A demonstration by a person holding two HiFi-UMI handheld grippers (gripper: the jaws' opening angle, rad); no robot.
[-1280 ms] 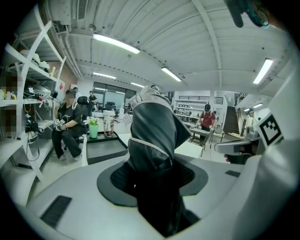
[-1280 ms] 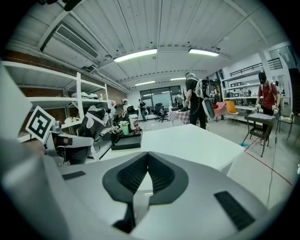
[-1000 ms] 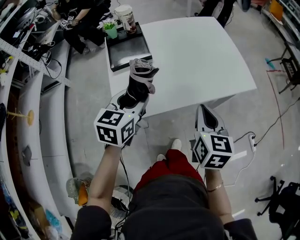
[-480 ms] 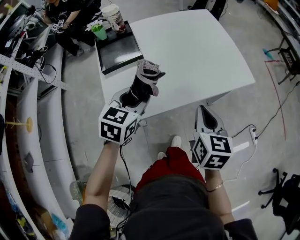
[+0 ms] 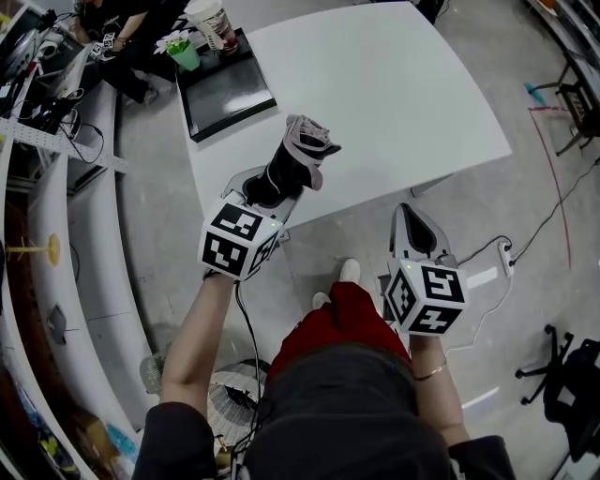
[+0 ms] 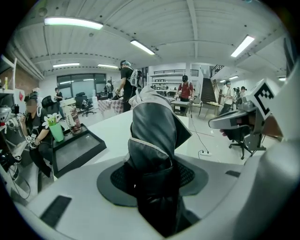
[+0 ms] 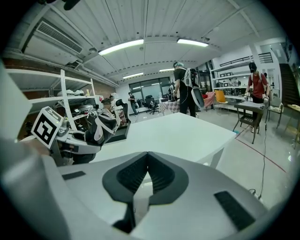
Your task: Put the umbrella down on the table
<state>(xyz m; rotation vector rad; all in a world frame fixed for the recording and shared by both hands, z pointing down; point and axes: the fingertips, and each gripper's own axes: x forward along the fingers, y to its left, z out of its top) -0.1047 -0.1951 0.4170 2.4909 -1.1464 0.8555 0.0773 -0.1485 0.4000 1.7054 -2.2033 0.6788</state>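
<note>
A folded black umbrella [image 5: 298, 159] with pale grey trim juts out of my left gripper [image 5: 267, 187], which is shut on its lower end. The umbrella's free end hangs over the near left edge of the white table [image 5: 375, 94]. In the left gripper view the umbrella [image 6: 152, 140] fills the middle, rising from between the dark pads [image 6: 190, 176], with the table [image 6: 112, 131] behind it. My right gripper [image 5: 412, 220] is shut and empty, held in front of the table's near edge. In the right gripper view its jaws [image 7: 147, 157] meet at the tip.
A black tray [image 5: 225, 89] lies on the table's far left side, with a green cup of flowers [image 5: 183, 52] and a tall paper cup [image 5: 210, 21] beside it. A seated person [image 5: 122, 28] is beyond the tray. A power strip [image 5: 486, 277] and cables lie on the floor at right.
My left gripper has carried the umbrella forward and down toward the table, rolling it so its end now leans right over the table's edge. The right gripper has sunk slightly.
</note>
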